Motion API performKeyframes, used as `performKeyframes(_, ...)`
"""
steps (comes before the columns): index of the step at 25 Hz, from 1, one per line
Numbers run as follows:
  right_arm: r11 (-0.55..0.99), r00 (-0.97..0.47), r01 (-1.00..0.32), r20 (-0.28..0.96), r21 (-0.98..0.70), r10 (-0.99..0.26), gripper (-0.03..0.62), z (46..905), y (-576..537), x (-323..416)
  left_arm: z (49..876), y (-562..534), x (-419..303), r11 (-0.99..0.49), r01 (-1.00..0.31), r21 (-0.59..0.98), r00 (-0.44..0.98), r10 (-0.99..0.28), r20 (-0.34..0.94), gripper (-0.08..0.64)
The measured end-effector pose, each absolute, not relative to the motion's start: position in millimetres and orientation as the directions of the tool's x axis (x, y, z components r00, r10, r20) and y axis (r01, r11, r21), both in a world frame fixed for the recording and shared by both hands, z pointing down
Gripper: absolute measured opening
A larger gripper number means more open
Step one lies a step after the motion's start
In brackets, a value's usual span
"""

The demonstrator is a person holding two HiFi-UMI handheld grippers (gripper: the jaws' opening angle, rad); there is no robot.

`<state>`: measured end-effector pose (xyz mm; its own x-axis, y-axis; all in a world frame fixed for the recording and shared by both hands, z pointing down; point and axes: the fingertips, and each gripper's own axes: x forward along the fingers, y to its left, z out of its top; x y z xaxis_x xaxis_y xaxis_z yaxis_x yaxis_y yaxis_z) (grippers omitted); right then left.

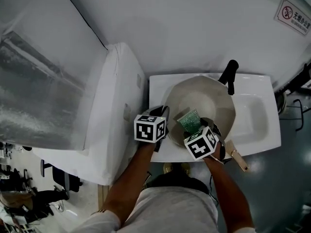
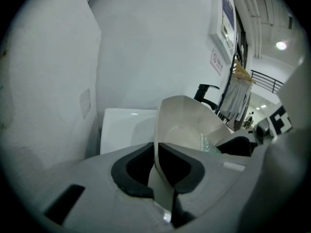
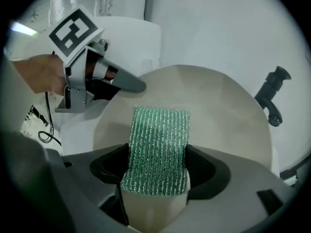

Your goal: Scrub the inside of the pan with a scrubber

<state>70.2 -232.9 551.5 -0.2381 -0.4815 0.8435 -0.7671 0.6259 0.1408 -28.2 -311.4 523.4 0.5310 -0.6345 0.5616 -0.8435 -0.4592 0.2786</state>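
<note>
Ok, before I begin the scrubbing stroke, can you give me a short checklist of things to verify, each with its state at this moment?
1. Scrubber clamped between the jaws of the right gripper: ok.
2. Left gripper shut on the rim of the pan, to steady it: ok.
3. Pan sits in the white sink, inside facing up: ok.
4. Scrubber's free end is over the pan's inside: ok.
5. Scrubber actually pressing on the pan's surface: cannot tell.
6. Black faucet stands at the pan's far rim, apart from the scrubber: ok.
</note>
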Motion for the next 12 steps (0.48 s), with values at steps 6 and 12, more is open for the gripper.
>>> performKeyframes(6, 0.651, -0.212, -0.742, 0.866, 0.158, -0.452, 0.353, 569.2, -227.4, 62.5, 523.0, -311.1, -26.9, -0.462, -0.843, 0.276, 0.531, -0.632, 0.564, 0.041)
performKeyframes(12, 0.633, -0.135, -0.744, 0.88, 0.213, -0.455, 0.353, 568.5, -229.4, 97.3, 523.2, -311.2, -27.5, -0.465, -0.842, 0.275, 0.533, -0.633, 0.561, 0.041)
